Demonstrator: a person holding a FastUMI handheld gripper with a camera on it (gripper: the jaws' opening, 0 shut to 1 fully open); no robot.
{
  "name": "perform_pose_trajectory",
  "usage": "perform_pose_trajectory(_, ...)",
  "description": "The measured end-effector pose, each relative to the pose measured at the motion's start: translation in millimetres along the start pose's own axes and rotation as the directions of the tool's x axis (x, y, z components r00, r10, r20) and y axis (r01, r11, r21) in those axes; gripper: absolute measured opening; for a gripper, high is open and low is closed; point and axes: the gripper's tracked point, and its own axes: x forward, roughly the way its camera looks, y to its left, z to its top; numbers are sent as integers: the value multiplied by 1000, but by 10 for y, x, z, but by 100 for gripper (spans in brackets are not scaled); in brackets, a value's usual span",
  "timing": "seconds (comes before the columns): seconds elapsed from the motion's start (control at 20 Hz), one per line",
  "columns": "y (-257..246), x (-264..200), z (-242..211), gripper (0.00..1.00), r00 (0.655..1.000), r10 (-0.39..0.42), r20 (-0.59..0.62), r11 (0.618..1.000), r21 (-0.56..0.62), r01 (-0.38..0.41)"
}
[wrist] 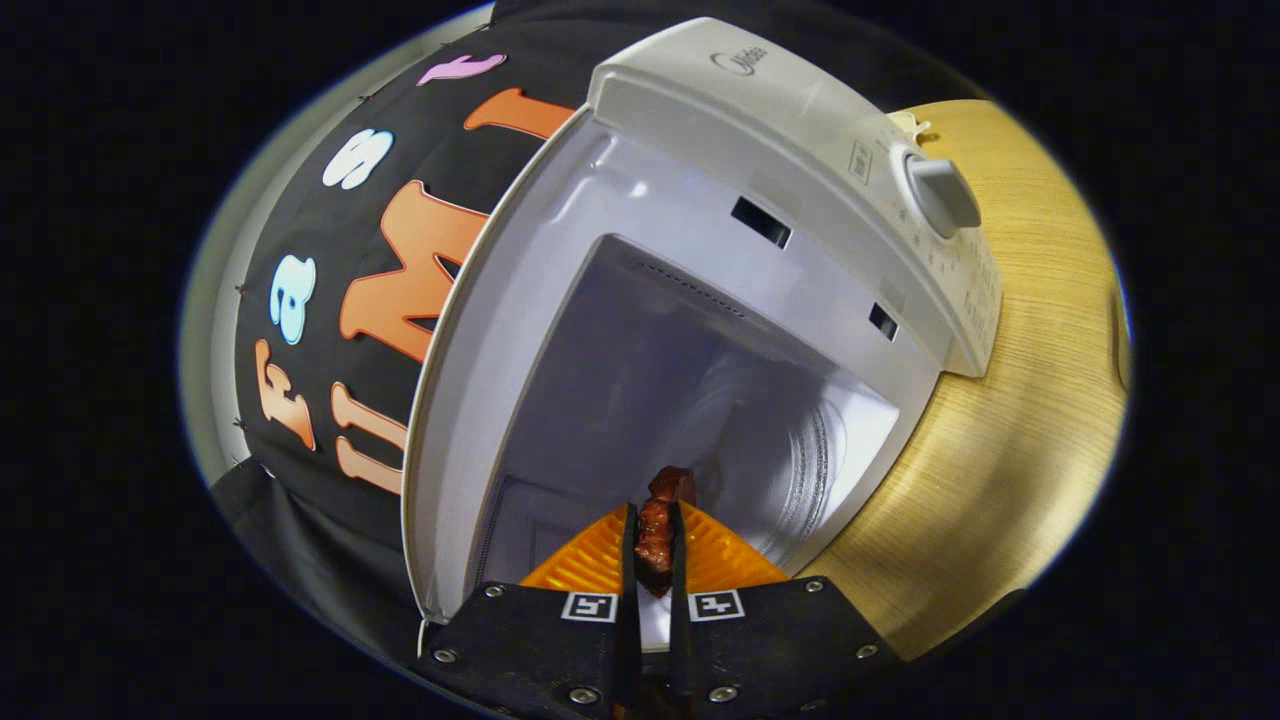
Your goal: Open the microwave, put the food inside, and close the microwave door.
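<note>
Two fingers of your gripper (653, 545) pinch the dark reddish-brown chunk of food (662, 530) between them, held at the mouth of the white boxy microwave (800, 150). Its cavity (690, 400) stands open just beyond the food, on the pale wooden worktop (1020, 420), so you can likely carry it straight inside.

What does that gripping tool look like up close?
The gripper has two flat fingers with ribbed faces, set on black blocks. Each block carries a small square black-and-white marker and silver screws.
</note>
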Motion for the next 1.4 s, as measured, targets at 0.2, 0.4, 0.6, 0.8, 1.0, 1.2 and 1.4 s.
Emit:
perform_pose_trajectory(0.2,-28,180,-119,12,1000,-27,9,999,-37,27)
perform_pose_trajectory(0.4,-96,202,-248,18,998,-58,-23,995,-85,56)
perform_pose_trajectory(0.6,-186,149,-297,46,990,-122,-73,986,-120,113)
perform_pose_trajectory(0.8,-239,-85,-263,69,984,-125,-129,966,-243,90)
perform_pose_trajectory(1.0,-197,-327,-31,83,984,-120,-135,953,-294,76)
perform_pose_trajectory(1.2,-67,-813,96,86,986,-86,-146,923,-384,24)
perform_pose_trajectory(1.4,138,-1402,122,88,985,-46,-164,865,-499,-43)
